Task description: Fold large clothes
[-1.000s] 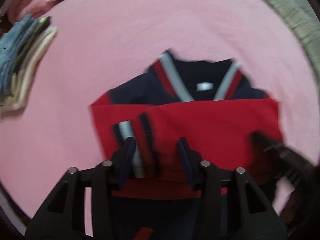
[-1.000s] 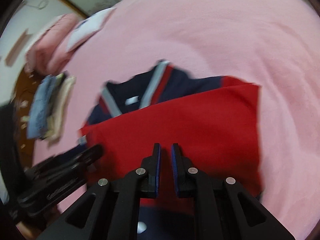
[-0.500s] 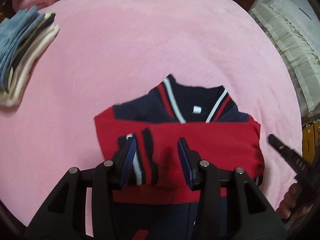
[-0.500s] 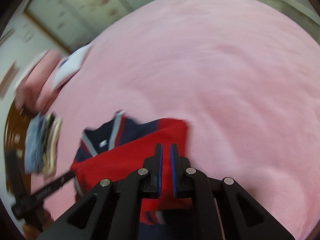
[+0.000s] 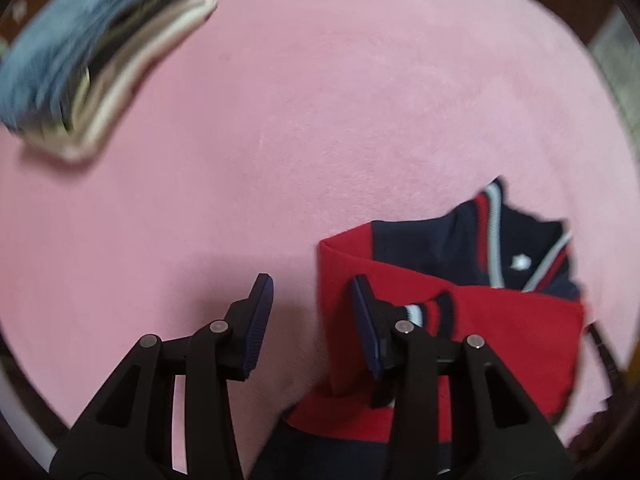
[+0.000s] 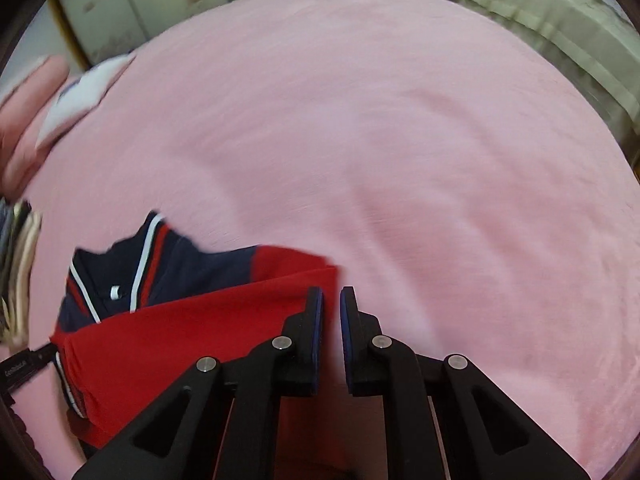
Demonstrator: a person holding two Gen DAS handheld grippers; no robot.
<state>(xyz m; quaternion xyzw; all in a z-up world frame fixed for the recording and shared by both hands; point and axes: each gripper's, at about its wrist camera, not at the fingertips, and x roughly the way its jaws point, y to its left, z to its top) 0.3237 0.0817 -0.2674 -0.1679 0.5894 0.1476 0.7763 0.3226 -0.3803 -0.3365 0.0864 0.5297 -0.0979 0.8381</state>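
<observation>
While both my grippers point steeply down at the pink blanket (image 5: 340, 120), the red and navy jacket (image 5: 500, 320) lies flat on it, partly folded. Left wrist view: jacket sits at 4 o'clock, red panel folded across the navy body, striped collar (image 5: 494, 216) toward 2 o'clock, a striped cuff (image 5: 432, 312) lying on the red.

Left gripper (image 5: 312, 312): jaws apart and closing a little, nothing clamped. Its right finger (image 5: 366, 324) is over the jacket's left folded edge, its left finger (image 5: 258, 320) over bare blanket. Can't tell whether the right one touches the cloth.

Right gripper (image 6: 331, 332): jaws nearly together, narrow slit between the pads, nothing in it, only blanket behind. Right wrist view puts the jacket (image 6: 192, 328) at 8 o'clock; its red corner ends just beside my left finger (image 6: 314, 320). Tip of the left gripper shows at 9 o'clock by the jacket's far edge.

Stack of folded clothes (image 5: 92, 60) at 10 o'clock in the left view, well apart from the jacket, blue piece on top, blurred. Pink pillow (image 6: 28, 120) with something white on it at 10 o'clock in the right view. Beige curtain (image 6: 540, 20) at 1 o'clock beyond the blanket edge.
</observation>
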